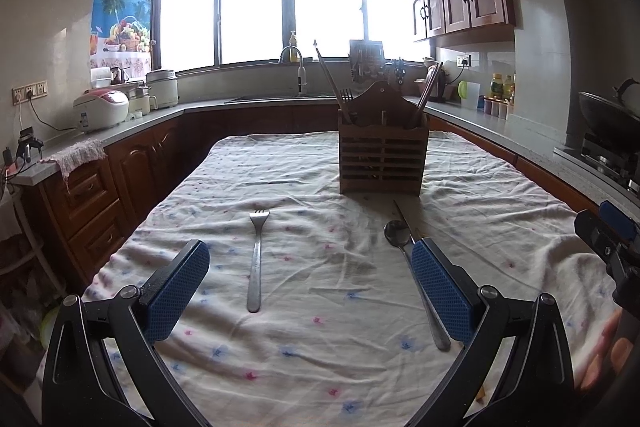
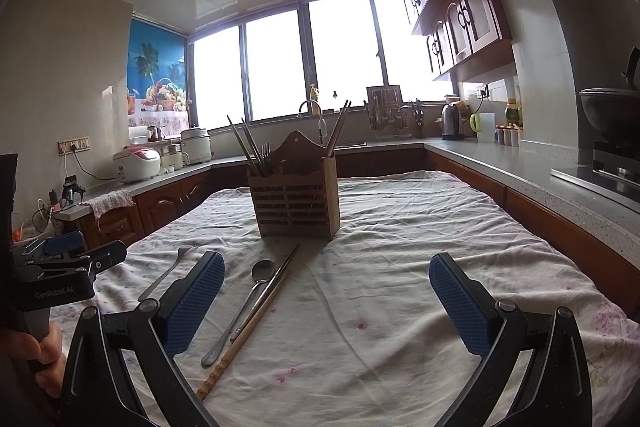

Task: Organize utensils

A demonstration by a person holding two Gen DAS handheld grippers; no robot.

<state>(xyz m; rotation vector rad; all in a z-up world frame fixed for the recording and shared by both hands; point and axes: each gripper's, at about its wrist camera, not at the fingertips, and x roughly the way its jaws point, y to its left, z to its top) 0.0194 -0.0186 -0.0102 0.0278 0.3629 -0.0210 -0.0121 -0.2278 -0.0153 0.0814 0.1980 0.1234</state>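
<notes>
A wooden slatted utensil holder (image 1: 383,155) stands on the cloth-covered table, also in the right wrist view (image 2: 296,203), with chopsticks and forks in it. A metal fork (image 1: 256,259) lies between my left gripper's (image 1: 310,253) open fingers. A metal spoon (image 1: 416,275) lies by its right finger. In the right wrist view the spoon (image 2: 244,303) and a pair of chopsticks (image 2: 256,315) lie beside the left finger of my open, empty right gripper (image 2: 326,265). The fork (image 2: 166,275) lies further left.
The white flowered tablecloth (image 1: 320,347) covers the table. Kitchen counters run along the left, back and right, with rice cookers (image 1: 102,107), a sink tap (image 1: 298,67), a kettle (image 2: 452,121) and a wok on a stove (image 2: 612,119).
</notes>
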